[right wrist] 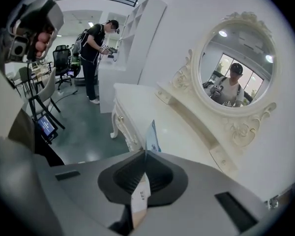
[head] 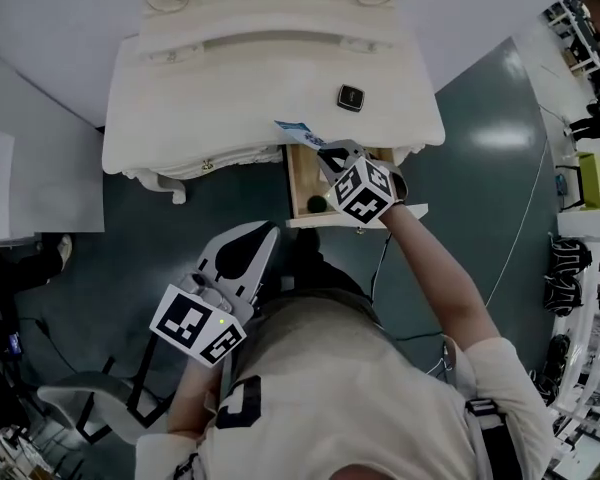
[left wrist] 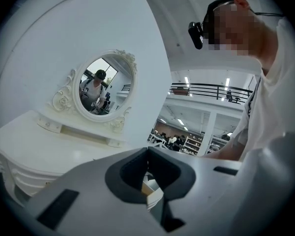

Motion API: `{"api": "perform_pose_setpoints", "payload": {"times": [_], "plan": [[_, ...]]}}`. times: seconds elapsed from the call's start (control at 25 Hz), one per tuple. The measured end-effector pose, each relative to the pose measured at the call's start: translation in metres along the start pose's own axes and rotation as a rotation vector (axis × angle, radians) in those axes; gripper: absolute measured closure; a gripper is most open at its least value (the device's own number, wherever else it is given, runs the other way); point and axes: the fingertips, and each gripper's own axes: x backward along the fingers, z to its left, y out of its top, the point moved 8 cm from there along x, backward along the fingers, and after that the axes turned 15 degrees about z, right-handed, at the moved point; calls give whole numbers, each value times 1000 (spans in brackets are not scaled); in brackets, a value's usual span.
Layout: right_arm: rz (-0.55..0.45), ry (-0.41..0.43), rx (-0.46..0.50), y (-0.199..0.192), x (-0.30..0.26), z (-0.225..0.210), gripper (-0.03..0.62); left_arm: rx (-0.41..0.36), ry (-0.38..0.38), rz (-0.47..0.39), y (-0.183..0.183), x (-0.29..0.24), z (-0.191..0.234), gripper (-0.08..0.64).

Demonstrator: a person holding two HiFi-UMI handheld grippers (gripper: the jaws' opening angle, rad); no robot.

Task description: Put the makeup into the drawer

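Left gripper (head: pixel 263 238): jaws clenched, empty, short of the worktop's (head: pixel 230 78) front edge. The drawer (head: pixel 298 183) stands open at the front right (a dark round item (head: pixel 317 205) lies inside). Right gripper (head: pixel 327 154): jaws grasp a flat makeup sachet (head: pixel 298 131) over the worktop's front edge, above the drawer. A black compact (head: pixel 351 97) rests near the right edge.

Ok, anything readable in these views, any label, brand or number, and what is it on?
Nothing reads clearly.
Thin packet between the jaws of the right gripper: small dark print, too blurred to read.
Black compact on the dressing table: pale emblem, too small to read.
Marker cubes: square black-and-white patterns only, no letters.
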Motion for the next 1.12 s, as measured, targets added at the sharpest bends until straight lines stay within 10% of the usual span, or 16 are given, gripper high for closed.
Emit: {"api": "perform_pose_setpoints", "payload": {"times": [0.52, 1.12], "plan": [[-20, -47, -263, -64, 83, 43, 566, -49, -180, 94, -25, -3, -24, 502], [92, -27, -194, -107, 42, 18, 566, -25, -188, 147, -14, -59, -28, 502]]}}
